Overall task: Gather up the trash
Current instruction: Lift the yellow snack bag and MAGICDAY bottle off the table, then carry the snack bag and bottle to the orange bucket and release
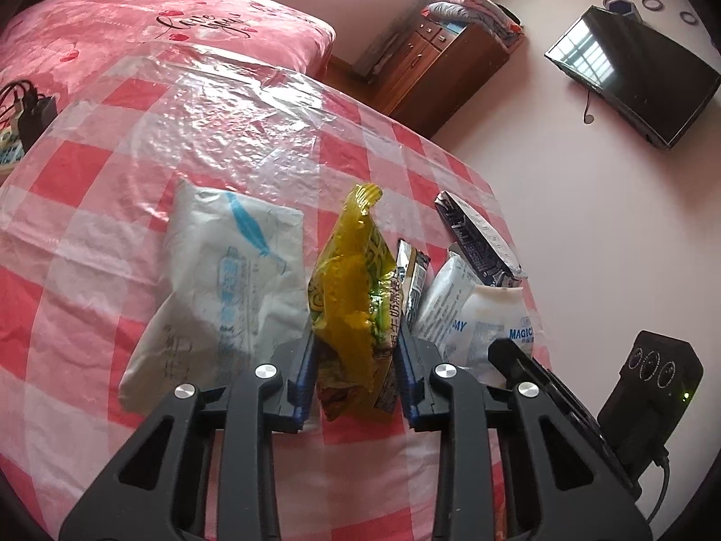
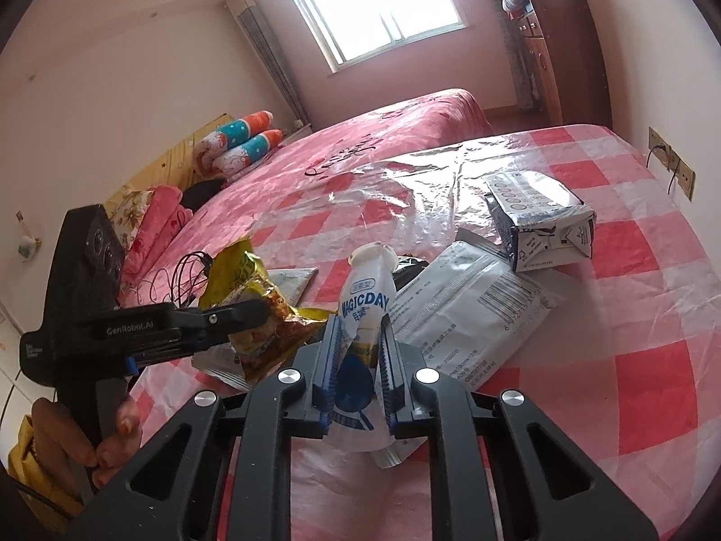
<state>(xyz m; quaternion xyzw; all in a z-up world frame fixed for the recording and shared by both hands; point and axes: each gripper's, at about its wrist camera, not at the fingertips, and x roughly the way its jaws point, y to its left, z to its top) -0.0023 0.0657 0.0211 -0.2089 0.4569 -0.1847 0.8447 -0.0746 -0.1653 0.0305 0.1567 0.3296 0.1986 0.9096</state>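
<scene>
My left gripper (image 1: 358,338) is shut on a crumpled yellow snack bag (image 1: 351,288), which stands up between the blue pads just above the red-and-white checked tablecloth (image 1: 67,248). The right wrist view shows that same snack bag (image 2: 257,311) at left. My right gripper (image 2: 358,329) is shut on a white "Magicday" bottle (image 2: 367,297), squeezed at its middle; the bottle (image 1: 491,329) also shows in the left wrist view. On the cloth lie a white wipes pack (image 1: 225,279), a flat white package (image 2: 464,311), a dark milk carton (image 2: 540,221) and a silver wrapper (image 1: 412,275).
A sheet of clear plastic (image 1: 216,121) covers the table's far part. Black cables and a charger (image 1: 36,112) sit at the left edge. Beyond are a pink bed (image 2: 383,135), a wooden cabinet (image 1: 432,67) and a wall-mounted TV (image 1: 635,76). A hand (image 2: 103,446) holds the left gripper's handle.
</scene>
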